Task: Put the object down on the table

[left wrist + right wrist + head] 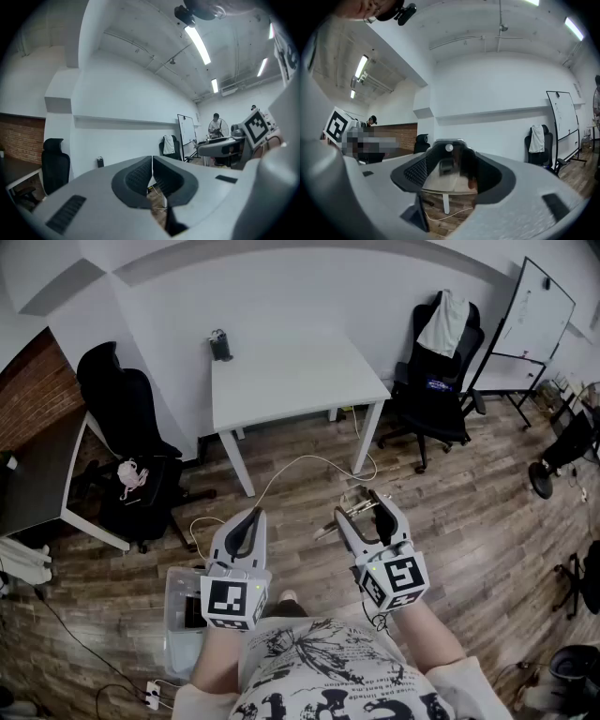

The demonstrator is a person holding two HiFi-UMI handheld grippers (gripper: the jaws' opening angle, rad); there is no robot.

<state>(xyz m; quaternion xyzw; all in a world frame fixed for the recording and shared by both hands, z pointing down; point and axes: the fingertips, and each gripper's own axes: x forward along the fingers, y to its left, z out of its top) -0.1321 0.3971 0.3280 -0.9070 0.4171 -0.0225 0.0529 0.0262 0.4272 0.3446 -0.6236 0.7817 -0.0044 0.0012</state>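
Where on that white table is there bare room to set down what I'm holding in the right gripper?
Nearly the whole white table is bare: front edge, middle and right side. Only a small dark object stands at its back left corner. Around it is tighter: a black chair at the left, a cloth-draped chair at the right.

Grey left gripper (pixel 253 517) and right gripper (pixel 361 506), black-white marker cubes (pixel 232 602), black-printed white shirt (pixel 319 681)

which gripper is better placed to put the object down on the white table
Right. The right gripper holds a shiny, partly see-through object between its jaws; the left gripper is shut and empty. The white square table lies ahead of both.
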